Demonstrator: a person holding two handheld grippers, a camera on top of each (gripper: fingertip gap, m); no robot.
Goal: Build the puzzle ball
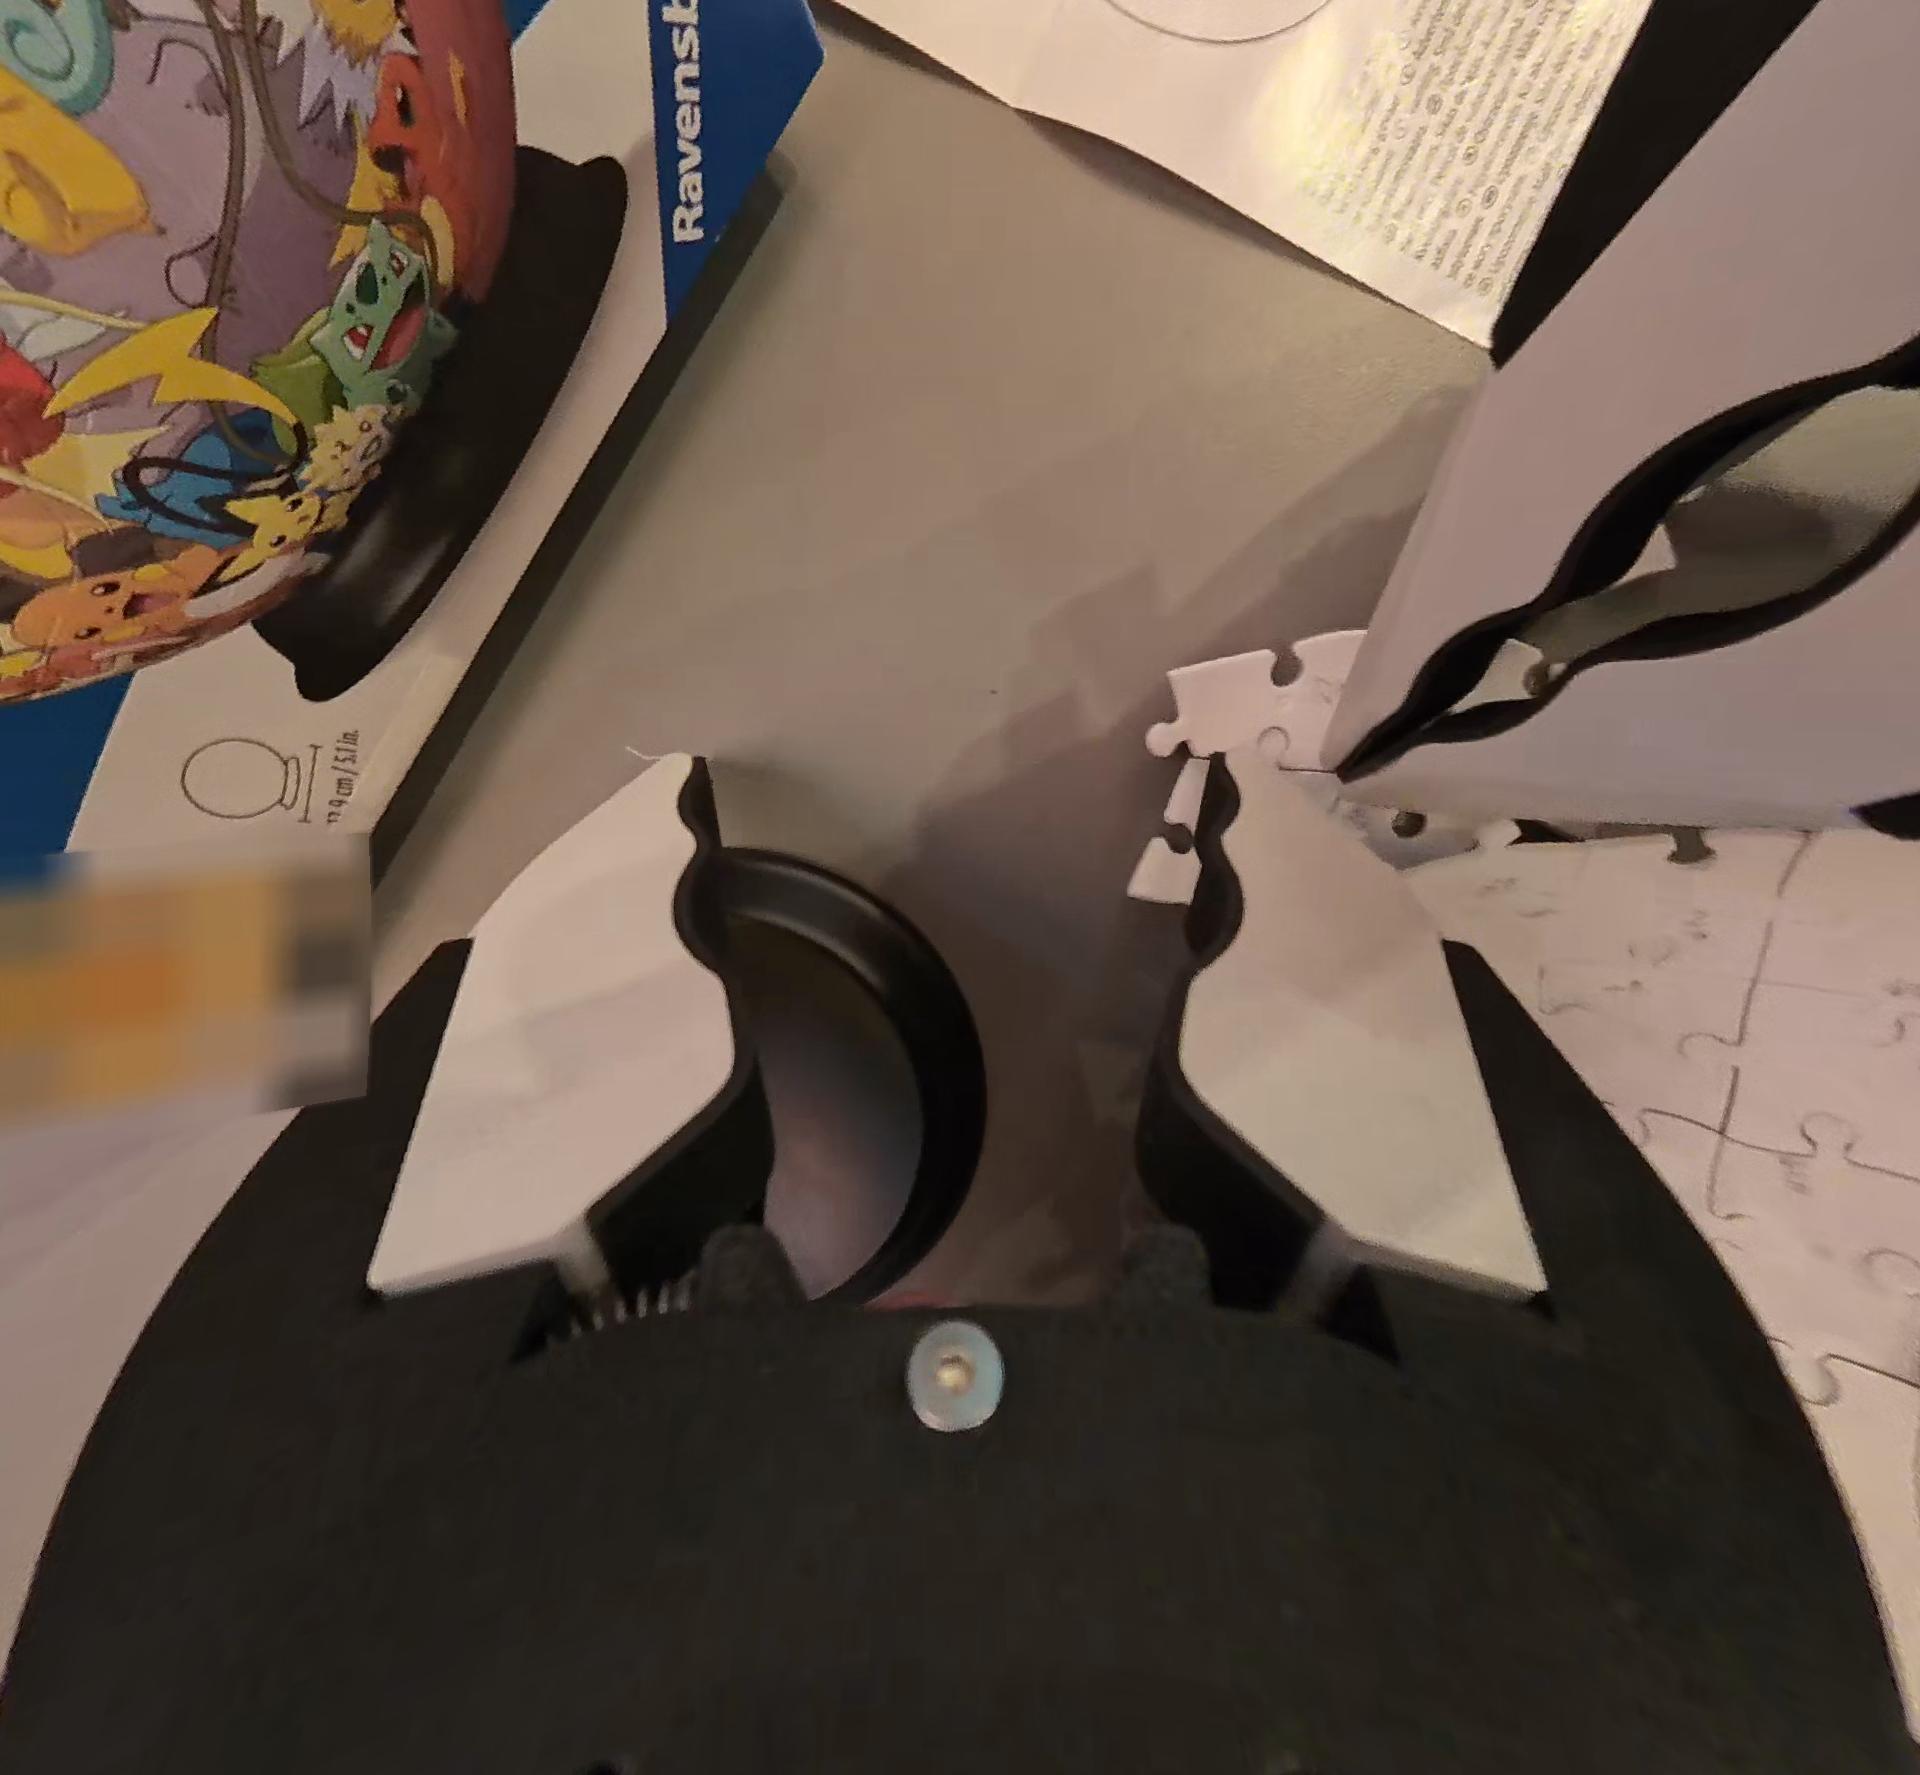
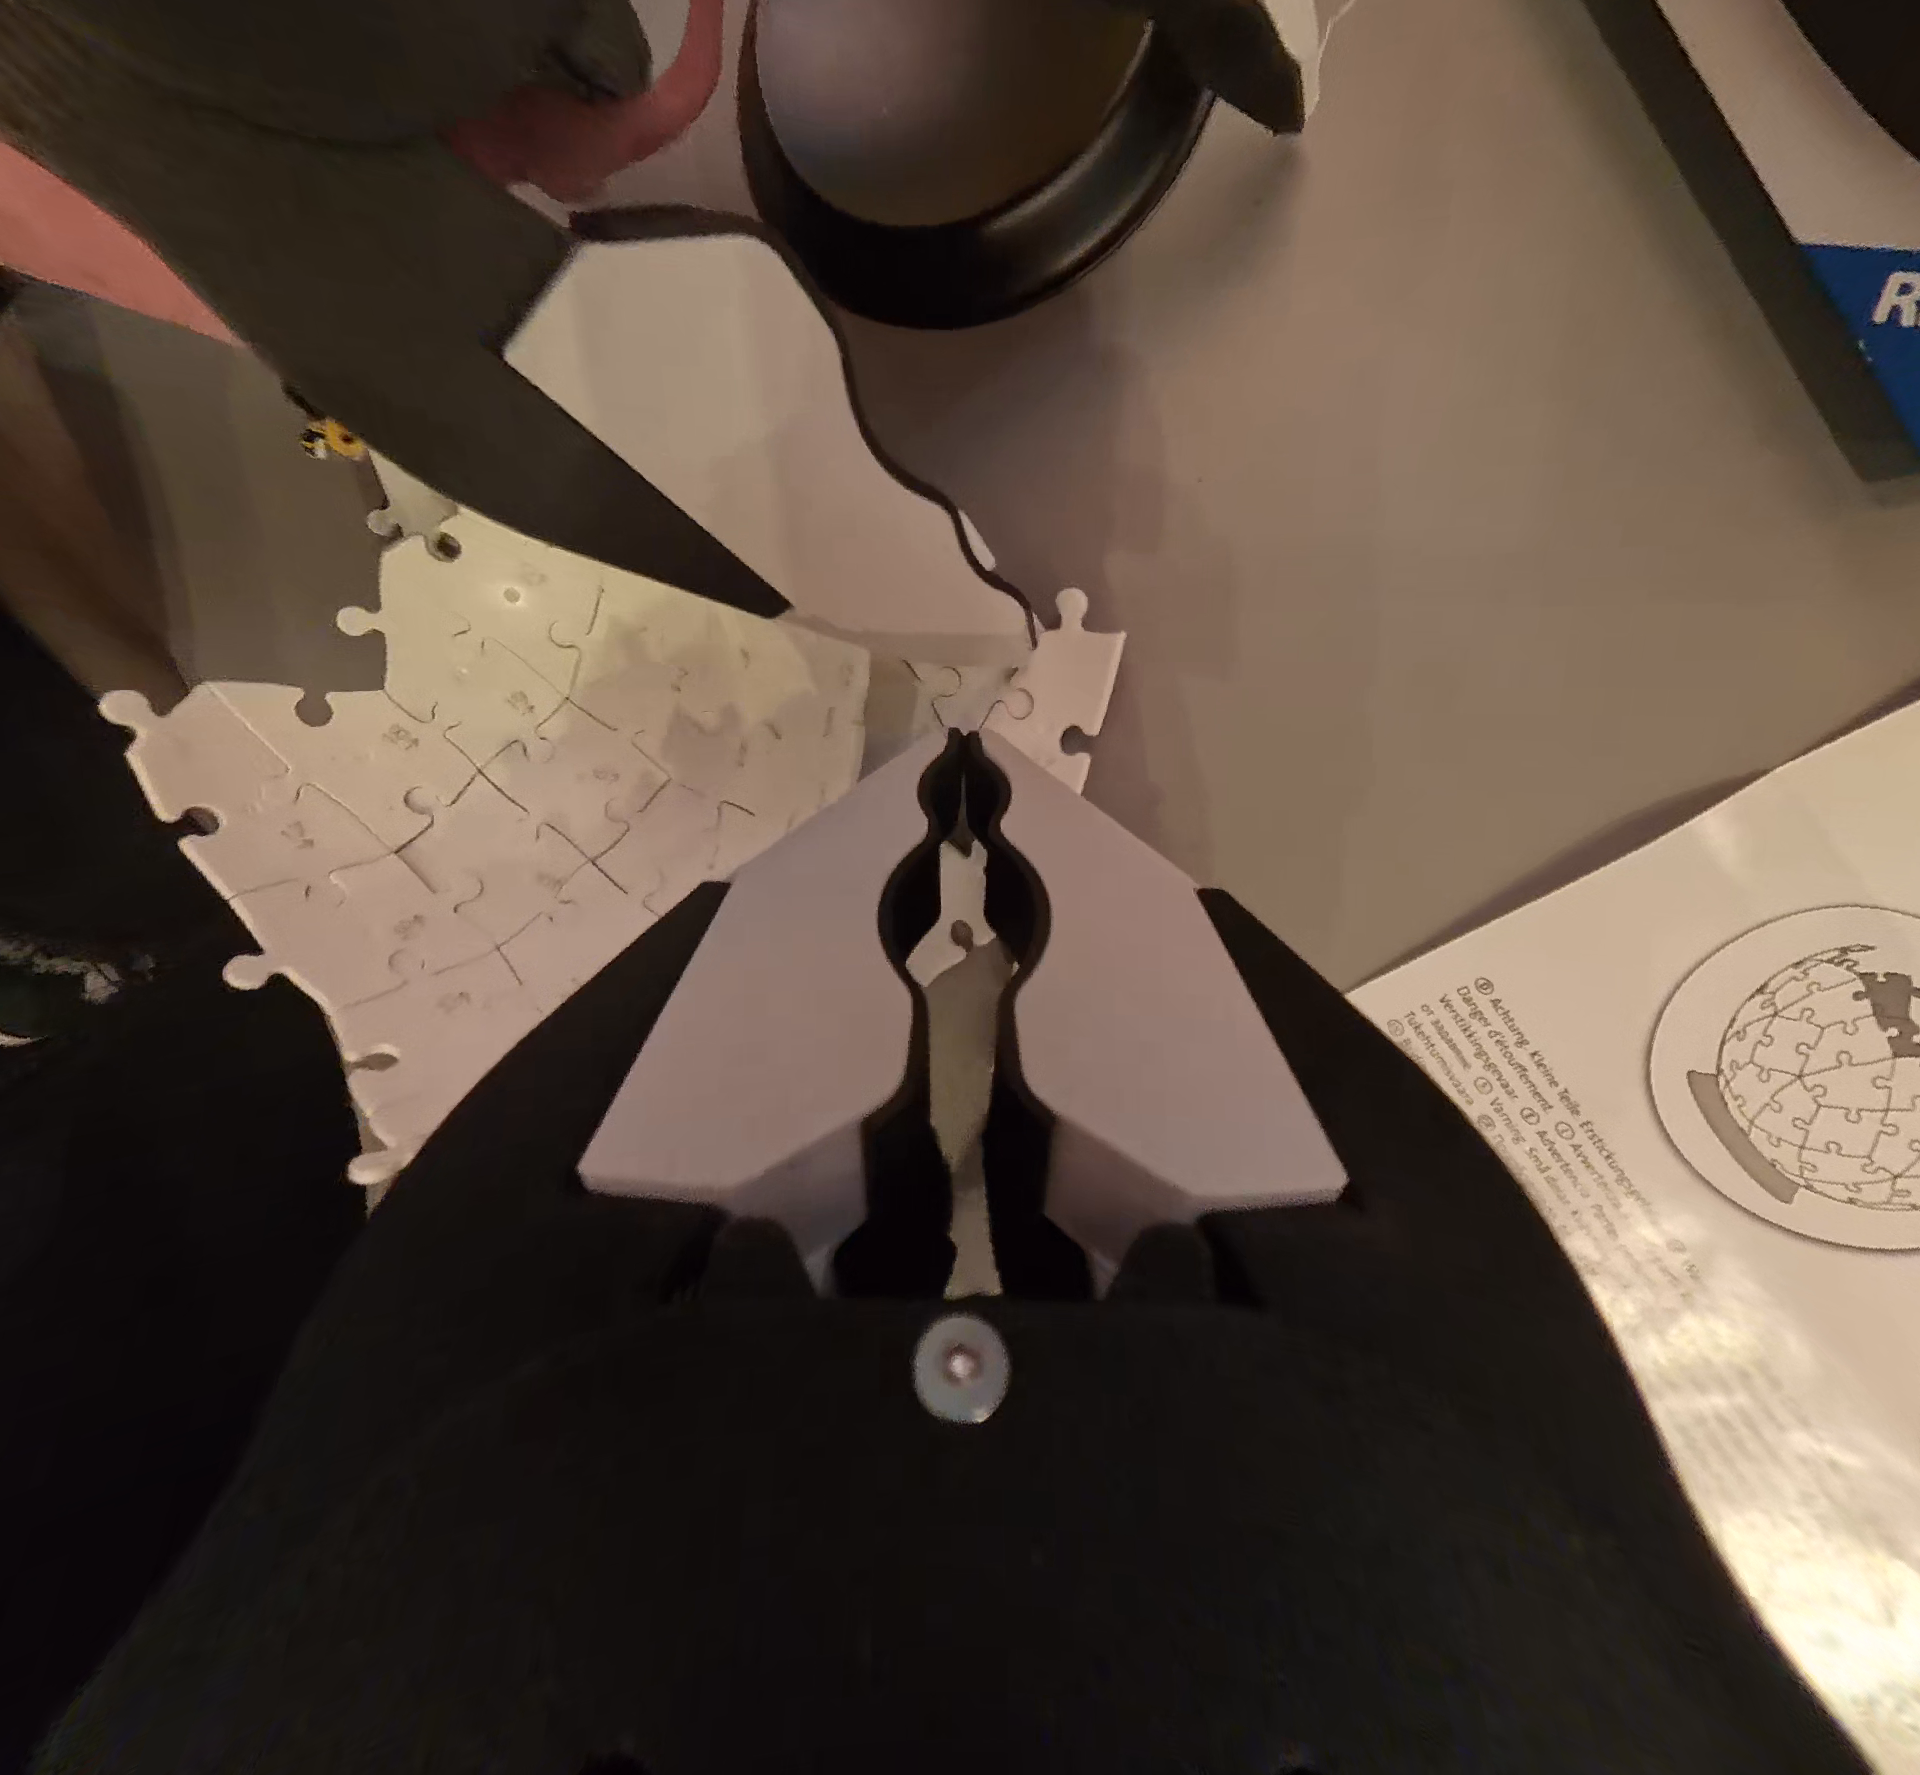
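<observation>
Joining step: right gripper (image 2: pixel 964 738) closed at the assembled sheet (image 2: pixel 468 790) edge, left gripper (image 1: pixel 956 790) open; next, press seam.

**Where things lie around the two claws**

Between the fingers of the left gripper (image 1: pixel 956 790) sits the round stand (image 1: pixel 862 1060), close to its left finger. Ahead and to its left lies the puzzle box (image 1: pixel 582 291); ahead and to its right, the instruction sheet (image 1: pixel 1351 63). The joined puzzle sheet (image 1: pixel 1662 1050) spreads to its right, an edge piece (image 1: pixel 1247 702) just past its right fingertip. The right gripper (image 1: pixel 1340 775) comes in from the right, tips on that sheet's edge.

From the right gripper (image 2: pixel 964 738), the puzzle sheet (image 2: pixel 468 790) lies to the left, the stand (image 2: pixel 966 167) ahead, the instruction sheet (image 2: pixel 1662 1102) to the right.
</observation>
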